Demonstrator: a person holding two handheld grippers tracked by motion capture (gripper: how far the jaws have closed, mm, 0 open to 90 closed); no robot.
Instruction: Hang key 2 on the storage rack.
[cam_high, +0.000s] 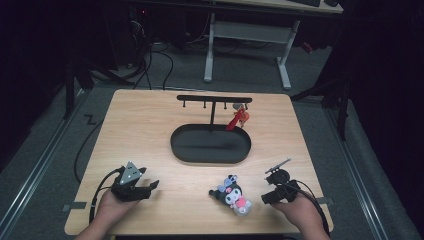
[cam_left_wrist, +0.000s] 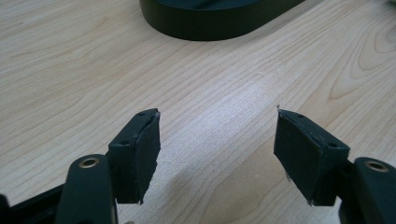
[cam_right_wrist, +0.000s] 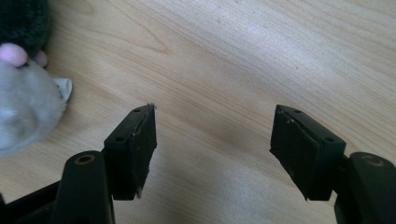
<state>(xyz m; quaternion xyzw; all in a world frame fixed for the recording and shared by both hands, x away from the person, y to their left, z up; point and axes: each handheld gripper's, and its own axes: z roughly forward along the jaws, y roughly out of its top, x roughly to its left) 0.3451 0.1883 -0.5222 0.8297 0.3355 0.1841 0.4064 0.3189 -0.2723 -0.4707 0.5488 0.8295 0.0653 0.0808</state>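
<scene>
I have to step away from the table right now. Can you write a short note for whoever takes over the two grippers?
Left gripper: open, empty, low over the table at the near left.
Right gripper: open, empty, just right of the plush toy.
The plush toy lies on the table, near edge, not gripped.
A red charm hangs at the right end of the black hook stand, above the oval tray.
Left to do: probably pick up the plush toy and hang it on a free hook.
</scene>
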